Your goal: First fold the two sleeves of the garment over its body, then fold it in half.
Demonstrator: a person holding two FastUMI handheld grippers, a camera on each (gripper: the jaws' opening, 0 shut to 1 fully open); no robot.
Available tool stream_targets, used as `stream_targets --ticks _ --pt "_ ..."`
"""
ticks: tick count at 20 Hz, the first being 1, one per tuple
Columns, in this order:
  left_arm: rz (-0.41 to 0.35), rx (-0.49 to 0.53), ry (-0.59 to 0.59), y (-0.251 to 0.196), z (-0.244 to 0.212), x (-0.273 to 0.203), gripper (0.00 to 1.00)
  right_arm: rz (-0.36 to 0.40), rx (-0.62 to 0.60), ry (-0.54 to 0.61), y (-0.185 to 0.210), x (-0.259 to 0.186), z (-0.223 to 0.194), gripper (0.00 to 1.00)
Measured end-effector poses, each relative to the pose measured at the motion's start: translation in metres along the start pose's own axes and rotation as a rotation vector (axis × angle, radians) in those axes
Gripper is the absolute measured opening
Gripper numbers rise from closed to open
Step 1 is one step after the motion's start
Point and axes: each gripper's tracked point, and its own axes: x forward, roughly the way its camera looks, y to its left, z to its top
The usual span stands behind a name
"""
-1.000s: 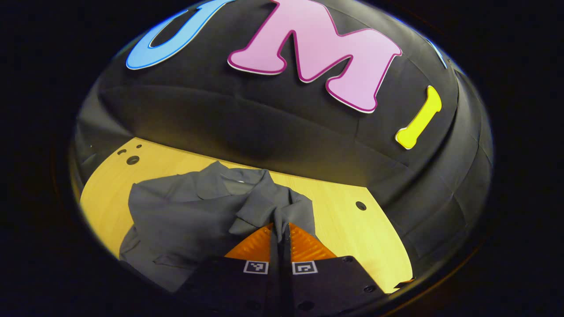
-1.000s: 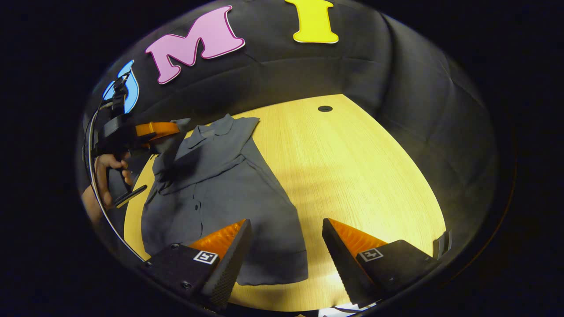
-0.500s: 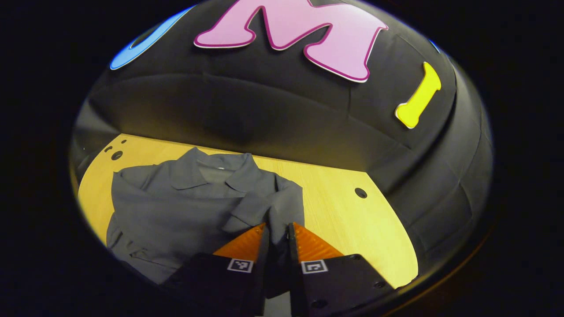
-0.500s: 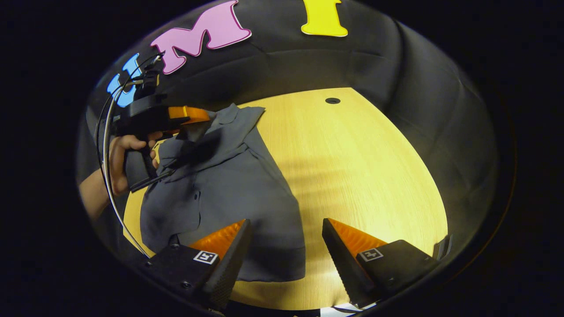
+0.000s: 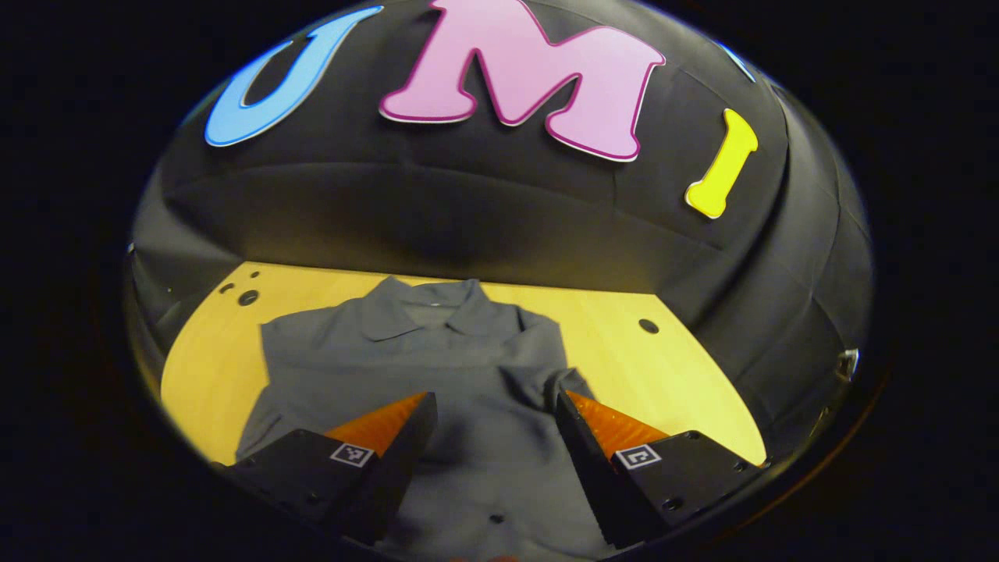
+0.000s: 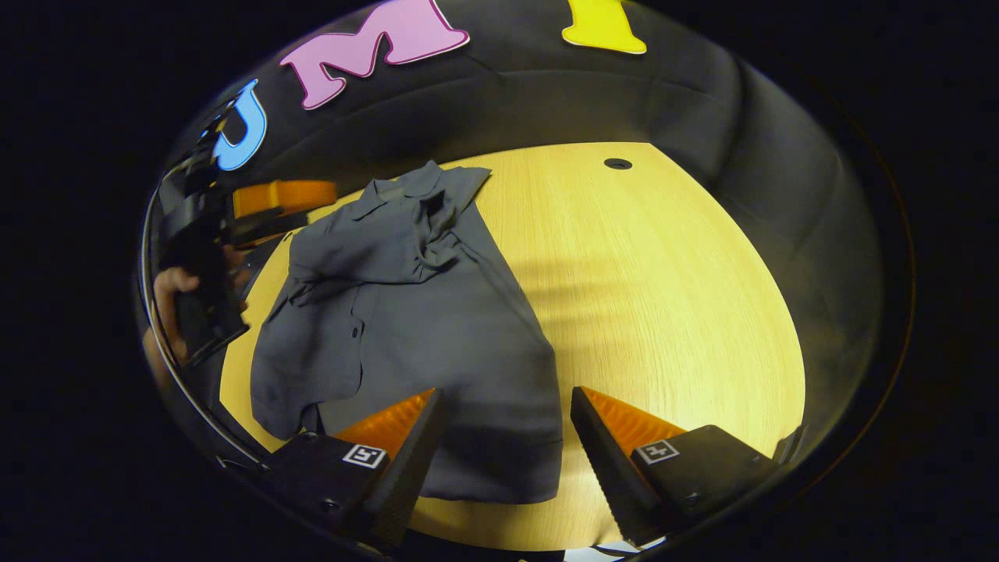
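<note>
Left gripper view: left hand-held gripper [image 5: 493, 425] has its fingers spread apart, empty, hovering over the grey short-sleeved shirt [image 5: 437, 367], which lies flat on the wooden bench [image 5: 687, 390] with its collar toward the booth wall. Right gripper view: right hand-held gripper [image 6: 503, 437] is also apart and empty, near the shirt's hem [image 6: 499, 468]. 1 sleeve [image 6: 375, 246] lies folded across the chest, bunched near the collar. The left hand-held gripper [image 6: 281, 199] and the person's hand [image 6: 175, 289] sit off at the shirt's far side.

Step judged: sleeve folding, 1 of 2 sleeves looks done. The other sleeve [image 5: 566, 382] seems to sit crumpled by the left hand-held gripper's right finger; cannot tell if it counts as folded. Next move likely calls for pinching that sleeve's edge and laying it over the body, smoothing the bunch, then grabbing the hem for the half fold.

Containers: none seen on the bench.
</note>
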Motion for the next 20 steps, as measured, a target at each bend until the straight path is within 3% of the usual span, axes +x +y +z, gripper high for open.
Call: stream_targets --ticks 5,11,13,16,20 --pt "0.118 -0.062 0.113 0.085 -0.082 -0.082 0.96 -0.034 0.065 0.088 -0.006 0.010 -0.031 0.99" --pt "0.269 -0.118 0.239 0.167 -0.175 -0.150 0.96 -0.063 0.051 0.167 0.000 0.022 -0.059 0.99" --pt "0.286 -0.145 0.265 0.180 -0.194 -0.160 1.00 -0.073 0.014 0.188 0.005 0.028 -0.063 0.99" --pt "0.294 -0.147 0.291 0.184 -0.216 -0.166 0.96 -0.060 -0.020 0.197 0.029 0.031 -0.067 0.99" --pt "0.246 -0.150 0.309 0.175 -0.231 -0.169 0.96 -0.042 -0.053 0.201 0.068 0.035 -0.076 0.99"
